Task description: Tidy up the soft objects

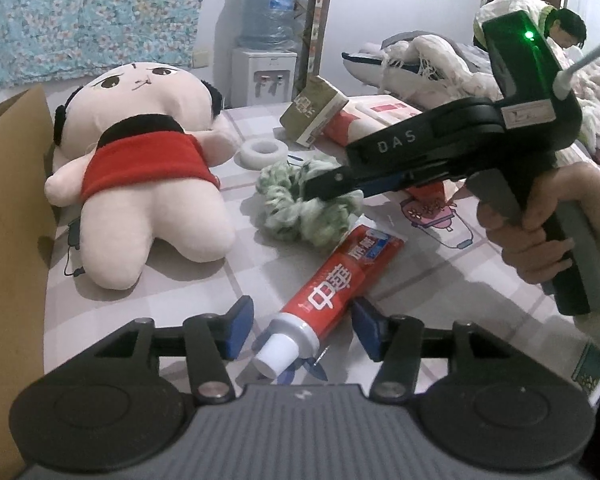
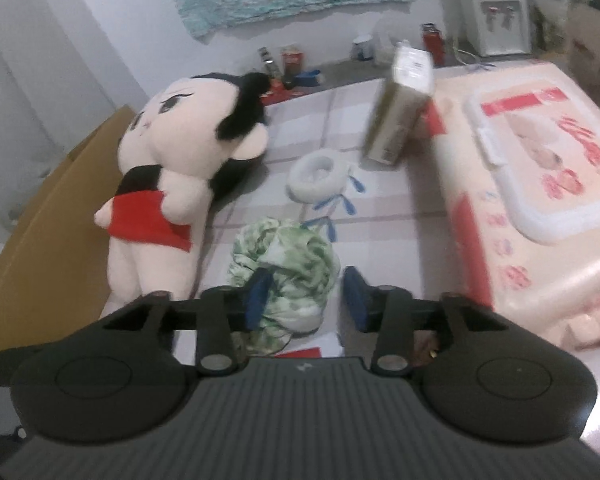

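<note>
A cream plush doll (image 1: 148,184) in a red shirt lies on the checked bedsheet; it also shows in the right wrist view (image 2: 172,184). A green-and-white fluffy scrunchie (image 1: 296,204) lies to its right, also in the right wrist view (image 2: 288,264). My right gripper (image 2: 306,294) is open with its jaws around the scrunchie; in the left wrist view (image 1: 320,188) its tips rest on it. My left gripper (image 1: 302,328) is open, its jaws either side of a red toothpaste tube (image 1: 332,284).
A cardboard box (image 1: 8,216) stands left of the doll. A white tape roll (image 1: 262,152), a green box (image 1: 314,112) and a pink wipes pack (image 2: 532,184) lie behind. A water dispenser (image 1: 266,48) stands at the back.
</note>
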{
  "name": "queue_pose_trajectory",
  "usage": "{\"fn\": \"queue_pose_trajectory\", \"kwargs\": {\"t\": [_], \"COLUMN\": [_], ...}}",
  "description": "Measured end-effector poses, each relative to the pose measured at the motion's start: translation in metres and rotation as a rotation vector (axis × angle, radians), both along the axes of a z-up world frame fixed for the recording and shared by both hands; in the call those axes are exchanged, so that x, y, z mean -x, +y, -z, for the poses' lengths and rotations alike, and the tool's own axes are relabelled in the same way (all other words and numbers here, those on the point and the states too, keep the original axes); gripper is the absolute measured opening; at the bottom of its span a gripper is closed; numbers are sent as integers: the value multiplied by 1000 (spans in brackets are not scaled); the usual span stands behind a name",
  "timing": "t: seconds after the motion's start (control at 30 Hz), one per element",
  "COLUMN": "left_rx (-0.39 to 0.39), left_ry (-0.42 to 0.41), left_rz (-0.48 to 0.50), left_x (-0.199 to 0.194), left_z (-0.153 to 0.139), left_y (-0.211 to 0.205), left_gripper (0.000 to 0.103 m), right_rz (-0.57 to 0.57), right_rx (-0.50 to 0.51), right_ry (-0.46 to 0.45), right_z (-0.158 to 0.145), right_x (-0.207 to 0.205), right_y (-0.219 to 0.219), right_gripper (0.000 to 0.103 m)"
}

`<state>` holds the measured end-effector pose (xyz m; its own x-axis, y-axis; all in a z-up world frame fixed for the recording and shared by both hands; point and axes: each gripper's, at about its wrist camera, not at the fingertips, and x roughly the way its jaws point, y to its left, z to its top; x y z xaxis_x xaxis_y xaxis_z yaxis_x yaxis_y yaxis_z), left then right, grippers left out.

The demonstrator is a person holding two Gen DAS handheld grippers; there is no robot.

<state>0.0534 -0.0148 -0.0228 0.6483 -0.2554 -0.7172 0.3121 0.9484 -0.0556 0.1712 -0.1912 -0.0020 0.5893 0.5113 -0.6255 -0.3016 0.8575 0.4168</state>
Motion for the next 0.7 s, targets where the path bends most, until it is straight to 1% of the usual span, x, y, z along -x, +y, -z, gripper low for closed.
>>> {"fn": "queue_pose_trajectory", "kwargs": {"t": [0.03, 0.1, 0.2, 0.27, 0.3, 0.33, 0.4, 0.43, 0.47, 0.5, 0.53, 0.63, 0.7], "left_rx": [-2, -4, 1, 6, 6, 6, 10, 11, 9, 7, 8, -11, -20], "left_ry": [-2, -11, -12, -10, -11, -12, -12, -10, -9, -8, -8, -9, 1], "left_rz": [0, 7, 7, 9, 10, 12, 18, 20, 20, 20, 18, 26, 28], "left_x": [0, 1, 1, 1, 1, 1, 0, 1, 1, 1, 1, 3, 5], "left_z": [0, 1, 3, 3, 3, 3, 3, 3, 3, 3, 3, 2, 1], "left_y": [1, 1, 1, 1, 1, 1, 1, 0, 0, 0, 0, -3, -4], "left_gripper": [60, 60, 58, 57, 56, 55, 47, 47, 47, 46, 46, 42, 37], "right_rz": [-7, -21, -40, -48, -42, -32, -38, -47, -51, -52, -39, 5, 42], "right_rx": [-3, 17, 88, 135, 155, 183, 235, 257, 266, 272, 273, 255, 222], "right_ry": [-5, -25, -64, -80, -86, -96, -124, -136, -140, -143, -142, -138, -130], "right_z": [0, -1, -2, -2, -3, -2, -2, -1, -1, -1, -1, -1, -2], "right_x": [0, 1, 5, 8, 9, 10, 14, 16, 17, 18, 19, 21, 21], "right_y": [2, 9, 20, 24, 25, 26, 29, 32, 33, 34, 35, 31, 25], "right_gripper": [57, 63, 63, 58, 49, 33, 28, 24, 23, 19, 16, 13, 11]}}
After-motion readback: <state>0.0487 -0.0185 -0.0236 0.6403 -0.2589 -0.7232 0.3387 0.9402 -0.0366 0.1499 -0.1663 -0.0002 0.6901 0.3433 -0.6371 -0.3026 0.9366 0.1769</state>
